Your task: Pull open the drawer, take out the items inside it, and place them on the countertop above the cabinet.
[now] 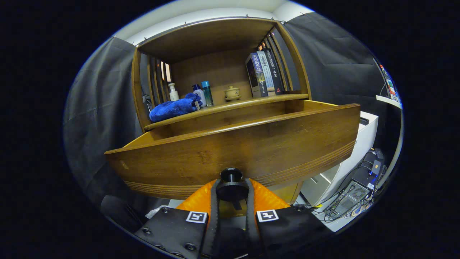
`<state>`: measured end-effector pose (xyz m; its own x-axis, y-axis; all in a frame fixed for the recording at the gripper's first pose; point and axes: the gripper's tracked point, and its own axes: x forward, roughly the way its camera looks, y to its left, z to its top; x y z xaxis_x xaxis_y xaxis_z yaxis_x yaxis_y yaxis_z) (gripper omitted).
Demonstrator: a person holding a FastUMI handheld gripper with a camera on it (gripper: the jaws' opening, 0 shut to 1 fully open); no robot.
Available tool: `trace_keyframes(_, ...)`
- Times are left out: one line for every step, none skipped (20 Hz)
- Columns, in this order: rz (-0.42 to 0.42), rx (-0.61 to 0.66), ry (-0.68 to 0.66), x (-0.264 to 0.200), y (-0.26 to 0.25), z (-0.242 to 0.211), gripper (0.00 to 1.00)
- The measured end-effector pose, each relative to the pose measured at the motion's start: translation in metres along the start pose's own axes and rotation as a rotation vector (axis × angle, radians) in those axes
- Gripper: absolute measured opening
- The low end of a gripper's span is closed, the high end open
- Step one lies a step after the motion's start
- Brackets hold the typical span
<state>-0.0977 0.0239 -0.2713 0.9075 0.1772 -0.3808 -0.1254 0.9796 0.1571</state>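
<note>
One drawer (pixel 237 151), brown wood with grooved lower edge, stands pulled out below the countertop (pixel 230 106). Gripper (pixel 232 190) fingers clamp its dark round knob (pixel 231 187). A blue cloth (pixel 174 109), bottles and books (pixel 262 73) occupy the countertop.

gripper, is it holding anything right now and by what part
Yes: the gripper is shut on the knob of the pulled-out drawer, a finger on each side of the knob.
</note>
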Motion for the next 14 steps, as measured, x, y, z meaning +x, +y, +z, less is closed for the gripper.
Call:
trace_keyframes(0.000, 0.008, 0.000, 0.000, 0.001, 0.000, 0.37)
trace_keyframes(0.001, 0.012, 0.002, 0.001, 0.001, 0.000, 0.37)
trace_keyframes(0.003, 0.014, 0.007, 0.000, 0.001, 0.000, 0.37)
trace_keyframes(0.006, 0.020, 0.019, 0.000, 0.001, -0.001, 0.40)
trace_keyframes(0.010, 0.032, 0.031, 0.001, 0.002, -0.001, 0.43)
trace_keyframes(0.009, 0.046, 0.044, 0.001, 0.001, 0.000, 0.46)
trace_keyframes(0.008, 0.059, 0.041, -0.003, 0.002, 0.003, 0.48)
trace_keyframes(0.008, 0.069, 0.026, -0.006, 0.003, 0.008, 0.50)
trace_keyframes(0.015, 0.075, 0.012, -0.010, 0.004, 0.018, 0.53)
trace_keyframes(0.019, 0.078, 0.004, -0.014, 0.005, 0.025, 0.59)
trace_keyframes(0.019, 0.083, -0.004, -0.019, 0.004, 0.032, 0.58)
trace_keyframes(0.014, 0.092, -0.014, -0.023, 0.003, 0.039, 0.63)
trace_keyframes(0.012, 0.100, -0.028, -0.027, 0.002, 0.049, 0.68)
trace_keyframes(0.008, 0.108, -0.046, -0.031, 0.002, 0.061, 0.73)
